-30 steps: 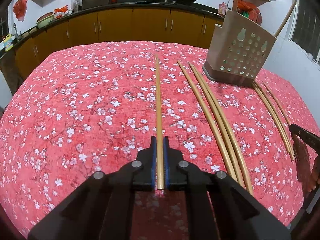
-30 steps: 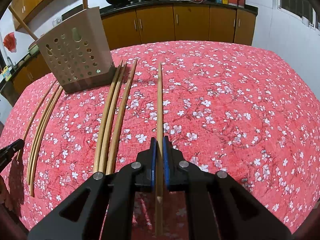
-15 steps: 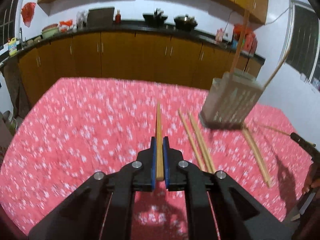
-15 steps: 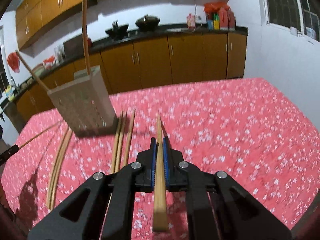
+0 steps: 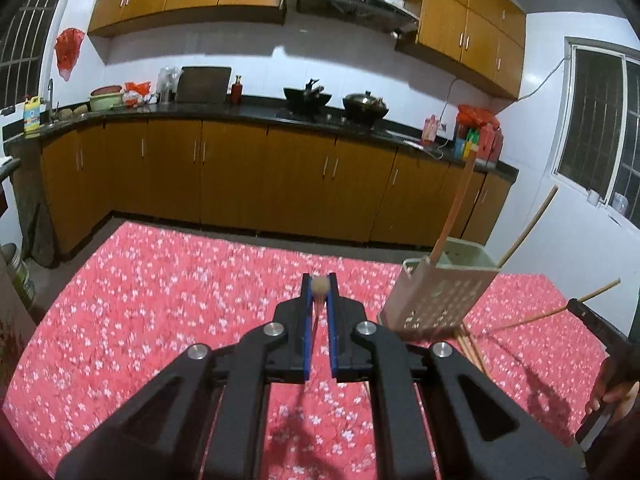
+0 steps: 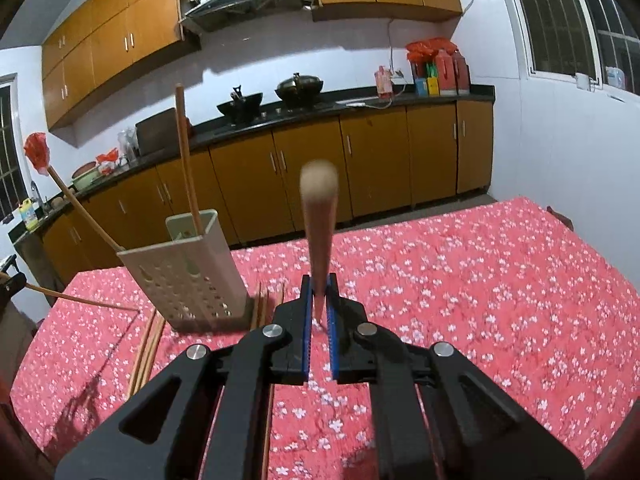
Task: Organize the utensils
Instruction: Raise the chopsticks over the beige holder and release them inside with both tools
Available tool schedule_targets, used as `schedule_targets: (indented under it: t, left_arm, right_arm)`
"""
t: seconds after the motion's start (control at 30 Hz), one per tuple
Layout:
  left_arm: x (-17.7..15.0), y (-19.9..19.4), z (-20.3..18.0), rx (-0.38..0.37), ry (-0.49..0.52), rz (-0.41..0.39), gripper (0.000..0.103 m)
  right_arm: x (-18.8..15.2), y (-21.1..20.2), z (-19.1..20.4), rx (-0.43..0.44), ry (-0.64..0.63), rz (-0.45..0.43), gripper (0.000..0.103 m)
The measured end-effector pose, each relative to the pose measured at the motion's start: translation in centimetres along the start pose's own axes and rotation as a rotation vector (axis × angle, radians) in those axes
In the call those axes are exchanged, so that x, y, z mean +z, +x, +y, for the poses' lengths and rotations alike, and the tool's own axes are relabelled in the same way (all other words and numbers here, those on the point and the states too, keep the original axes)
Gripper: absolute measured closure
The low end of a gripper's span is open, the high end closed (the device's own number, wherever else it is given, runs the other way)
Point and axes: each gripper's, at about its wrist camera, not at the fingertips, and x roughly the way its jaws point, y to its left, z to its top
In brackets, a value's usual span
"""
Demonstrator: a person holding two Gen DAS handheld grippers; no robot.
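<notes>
Grippers both clamped on chopsticks. Left gripper [image 5: 320,292]: blue pads pinch one chopstick [image 5: 320,285], seen end-on as a pale round tip between the fingertips, shaft running back under the jaws. Right gripper [image 6: 319,292]: pads tight on a second chopstick [image 6: 319,216], which sticks up and toward the camera, its blurred butt end looming large.

Both held above a table with a red flowered cloth [image 6: 460,300]. On the cloth stands a beige perforated holder [image 6: 192,276], upright. Two chopsticks already in it: one near vertical [image 6: 186,152], one leaning far out to the side [image 6: 80,208].

Loose chopsticks lie flat on the cloth close by the holder's base: one bundle [image 6: 146,348] on one side, another [image 6: 266,304] on the other, partly hidden behind the right gripper's body.

At the left view's right edge, the other gripper and a hand [image 5: 612,396], its chopstick angled upward.

Beyond the table: brown kitchen cabinets [image 5: 240,176], dark counter, two woks on the stove.
</notes>
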Motion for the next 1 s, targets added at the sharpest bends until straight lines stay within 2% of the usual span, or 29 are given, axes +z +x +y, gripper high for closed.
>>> schedule_targets:
  t: [0.2,0.3,0.53,0.7,0.9,1.0]
  left_arm:
    - [1.1,-0.9,-0.5,-0.005,0.02,-0.031,0.095]
    - [1.6,-1.3,-0.5,-0.028,0.016,-0.037,0.096]
    - [3.8,-4.4,-2.3,-0.15,0.021,-0.086,0.096]
    - [5.2,-6.6,-4.0,-0.228,0.038,-0.135,0.096]
    - [7.2,-7.4,-5.9,-0.265,-0.007,-0.209,0.096]
    - [8.3,-7.7,-6.9,-0.267,-0.03,-0.274,0.096]
  right_arm:
    - [0.9,-0.5,0.5,0.02,-0.009,-0.02,0.096]
    - [2.0,-1.5,0.6,0.07,0.01,-0.037,0.096]
    - [5.2,-4.8,2.0,0.233,0.007,-0.099,0.096]
    - [6.6,-6.4,3.6,0.304,-0.017,-0.147,0.096]
    - [8.1,-5.9,5.6,0.301,-0.025,-0.195,0.096]
    - [8.5,-5.0,7.0,0.277,-0.055,-0.207,0.096]
